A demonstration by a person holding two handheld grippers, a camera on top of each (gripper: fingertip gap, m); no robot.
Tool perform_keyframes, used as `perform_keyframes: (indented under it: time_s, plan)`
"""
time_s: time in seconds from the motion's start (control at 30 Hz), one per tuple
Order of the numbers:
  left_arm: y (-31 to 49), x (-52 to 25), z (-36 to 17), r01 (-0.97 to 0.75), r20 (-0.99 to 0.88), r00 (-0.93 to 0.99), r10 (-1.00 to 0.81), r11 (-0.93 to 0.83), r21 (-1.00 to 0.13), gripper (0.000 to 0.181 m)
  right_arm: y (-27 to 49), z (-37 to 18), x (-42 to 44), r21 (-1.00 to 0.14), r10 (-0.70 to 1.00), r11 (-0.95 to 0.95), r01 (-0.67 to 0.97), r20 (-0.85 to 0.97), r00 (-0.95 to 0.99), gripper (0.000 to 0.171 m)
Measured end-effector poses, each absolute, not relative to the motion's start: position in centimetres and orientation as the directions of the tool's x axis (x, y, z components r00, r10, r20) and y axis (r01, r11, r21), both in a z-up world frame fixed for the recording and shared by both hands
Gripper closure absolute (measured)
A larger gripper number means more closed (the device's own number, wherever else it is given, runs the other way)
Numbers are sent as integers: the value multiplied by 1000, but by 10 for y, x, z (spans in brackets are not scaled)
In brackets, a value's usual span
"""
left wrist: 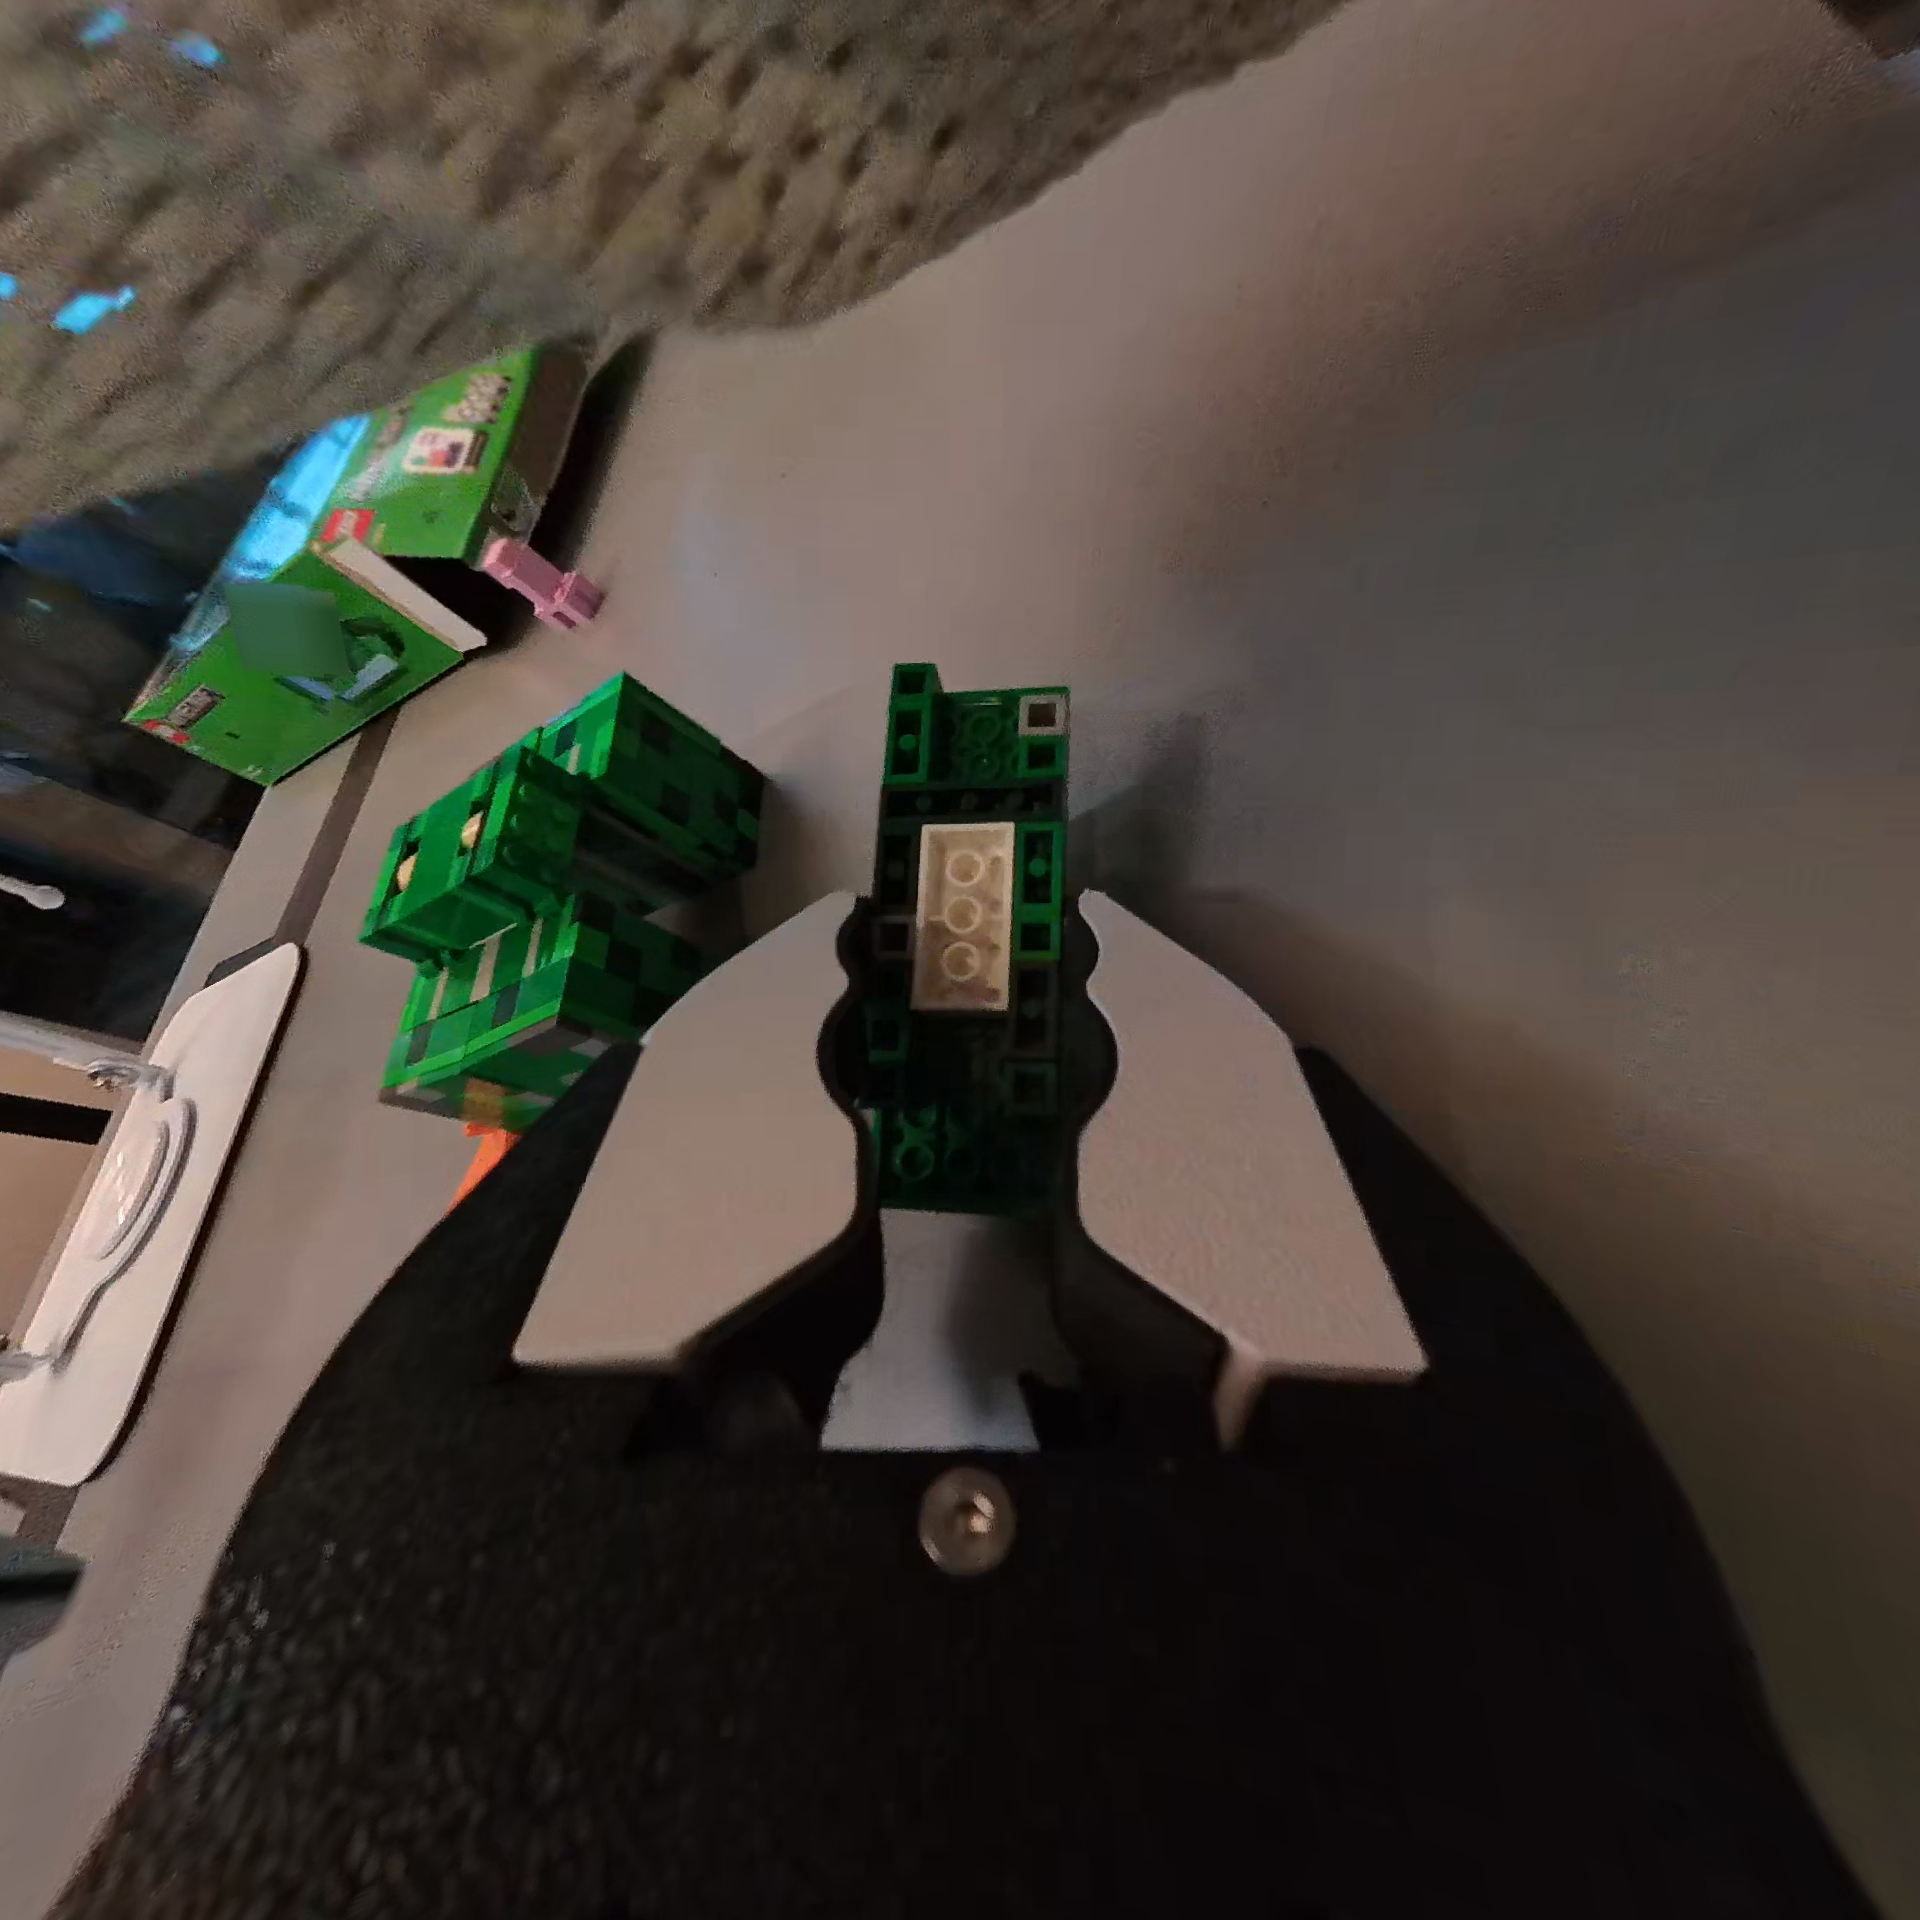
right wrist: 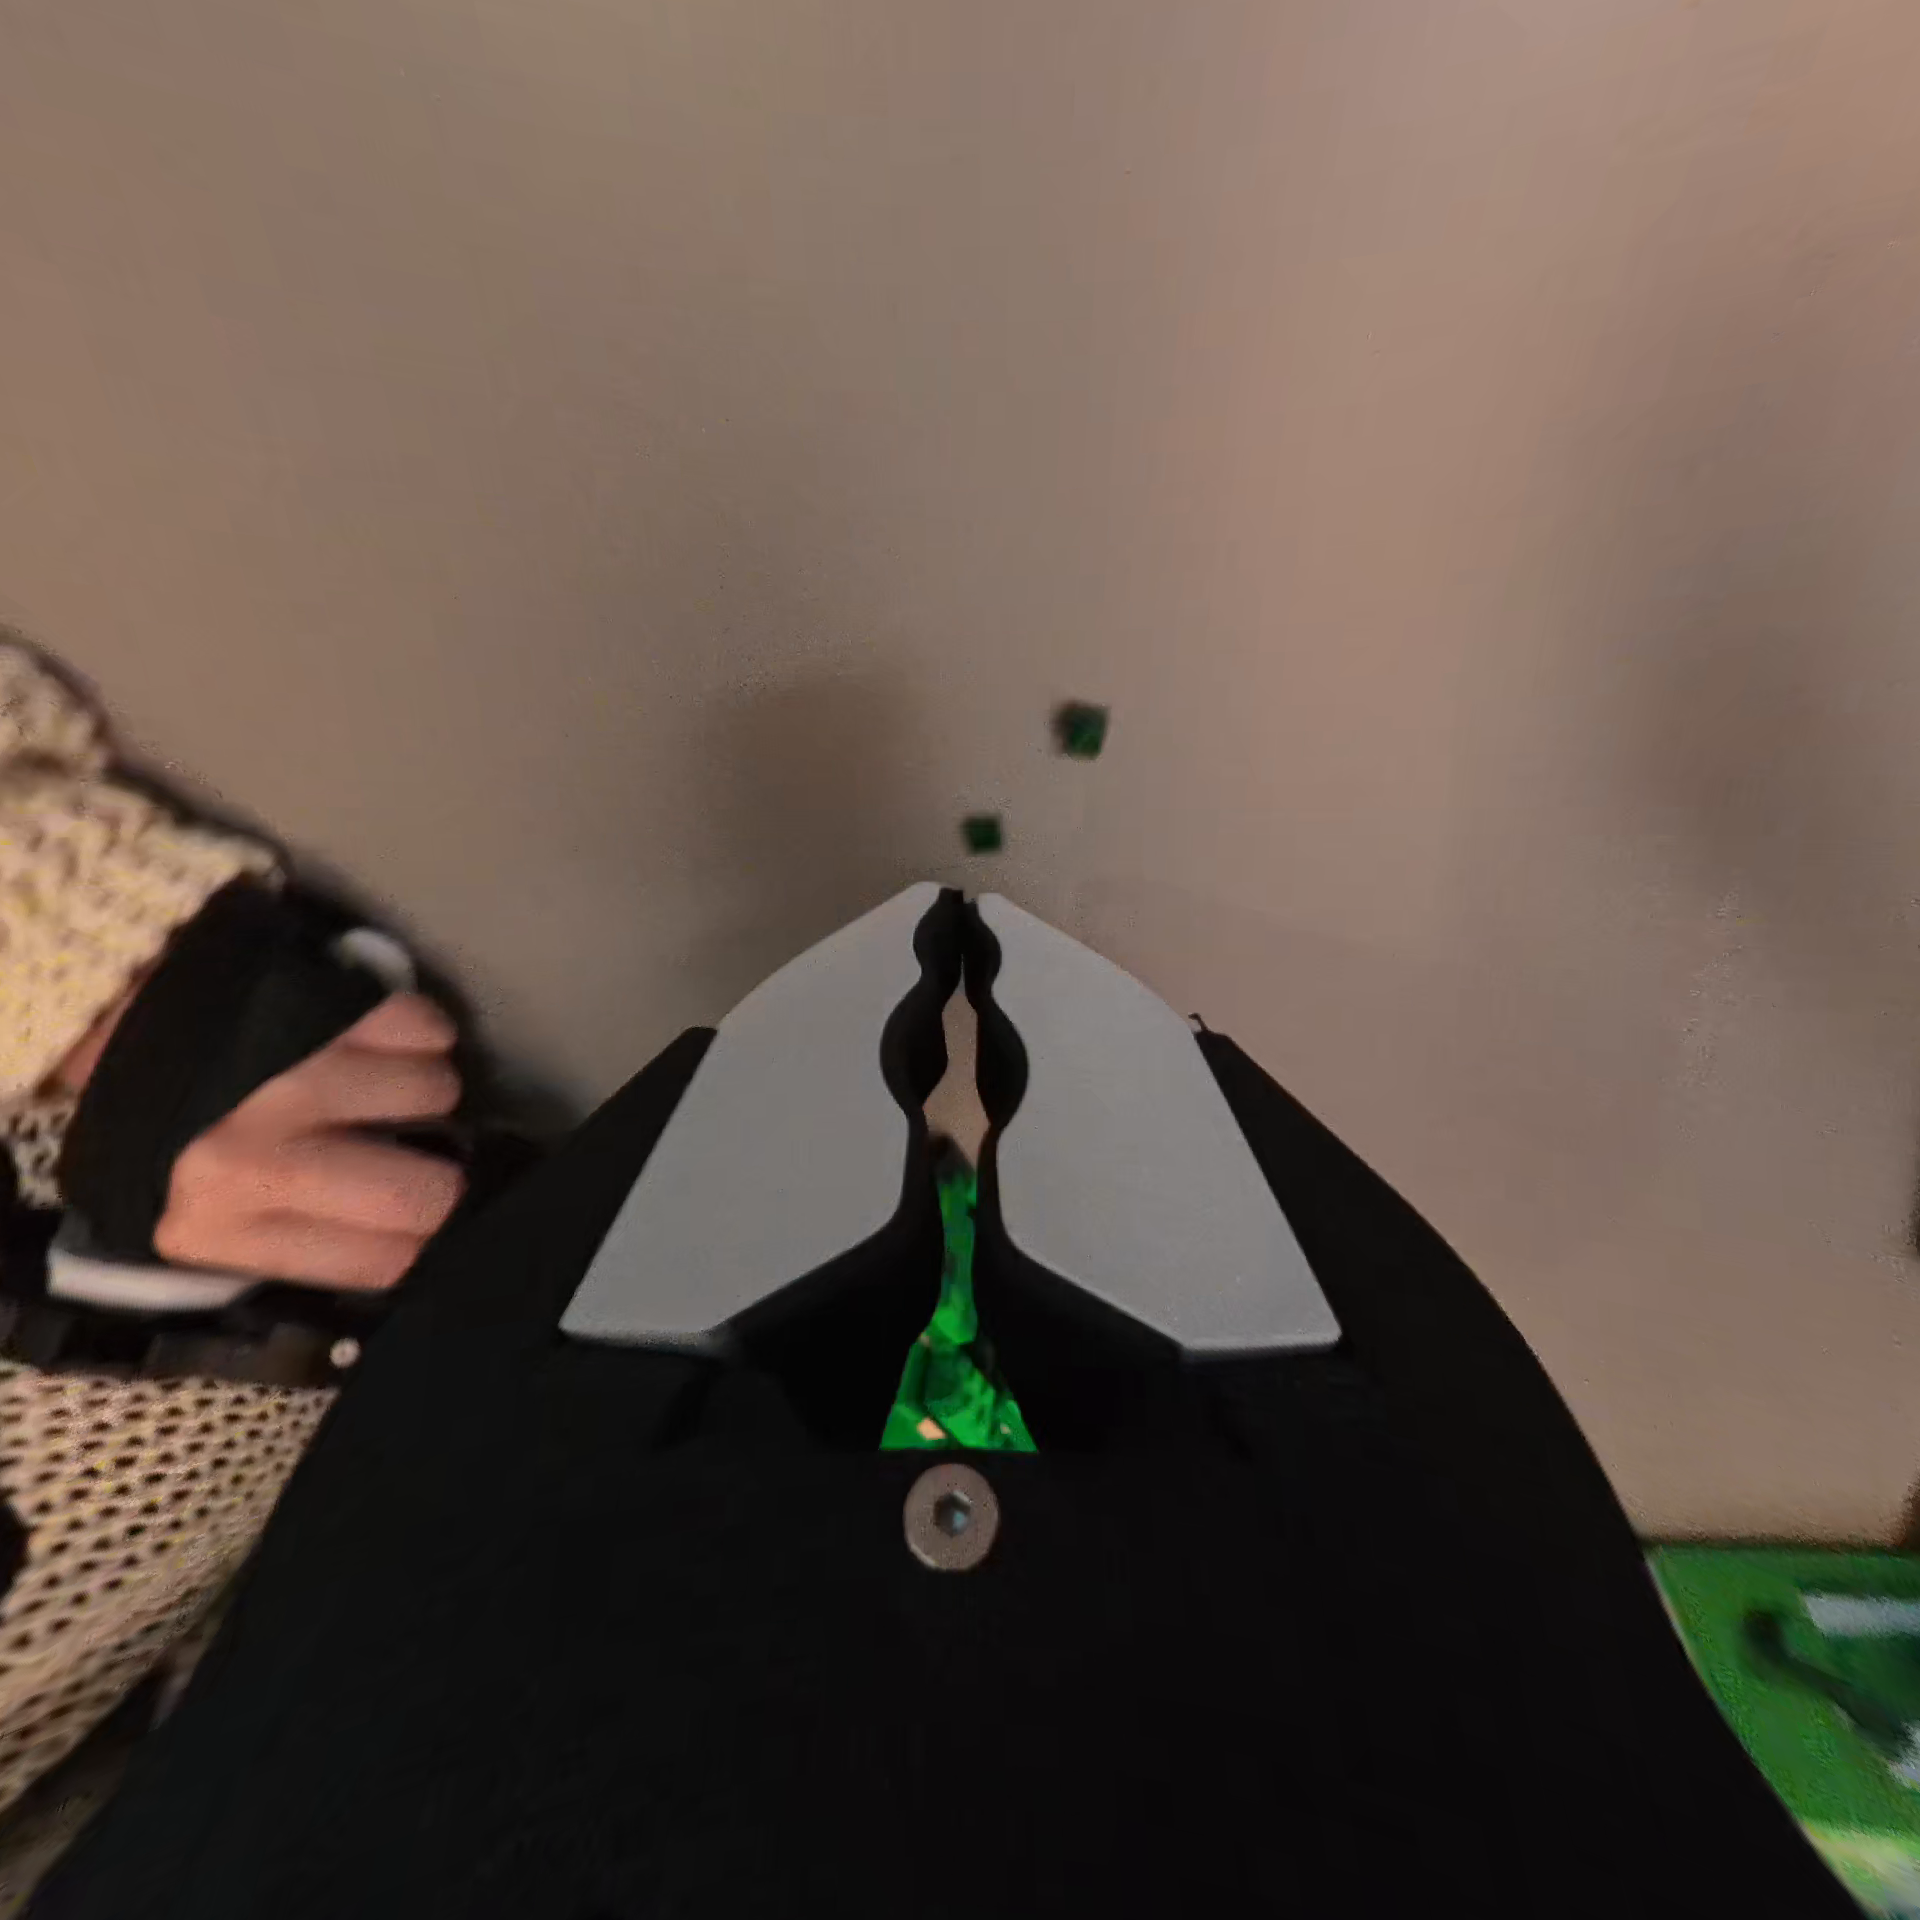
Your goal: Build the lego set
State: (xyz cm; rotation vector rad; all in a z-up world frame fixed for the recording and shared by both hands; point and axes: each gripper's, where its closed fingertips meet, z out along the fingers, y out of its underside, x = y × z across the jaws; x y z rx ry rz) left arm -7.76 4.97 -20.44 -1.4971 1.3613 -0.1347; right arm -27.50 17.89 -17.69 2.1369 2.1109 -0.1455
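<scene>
While the left wrist view is tilted, its claw (left wrist: 966,925) is clearly pinching a tall green-and-black brick assembly with a white brick (left wrist: 971,935), long axis running straight out past the fingertips; a bigger green blocky build (left wrist: 540,883) sits on the grey counter (left wrist: 1455,727) just to its left. Right wrist view: that claw (right wrist: 958,902) is pressed together on nothing, with two tiny green studs (right wrist: 982,833) on the counter just ahead, so it's nearer those.
</scene>
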Motion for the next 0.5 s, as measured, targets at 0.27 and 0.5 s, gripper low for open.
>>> perform_keyframes:
  time_s: [0.27, 0.5]
  plan:
    - [48, -75, -205, -651, -519, 335, -787, 205, -731, 147, 155, -123, -185, -497, 984, -59, 866, -178, -35, 171]
    - [40, -73, -210, -634, -439, 268, -857, 186, -750, 147, 131, -123, -94, -684, 990, -127, 719, -127, 55, 171]
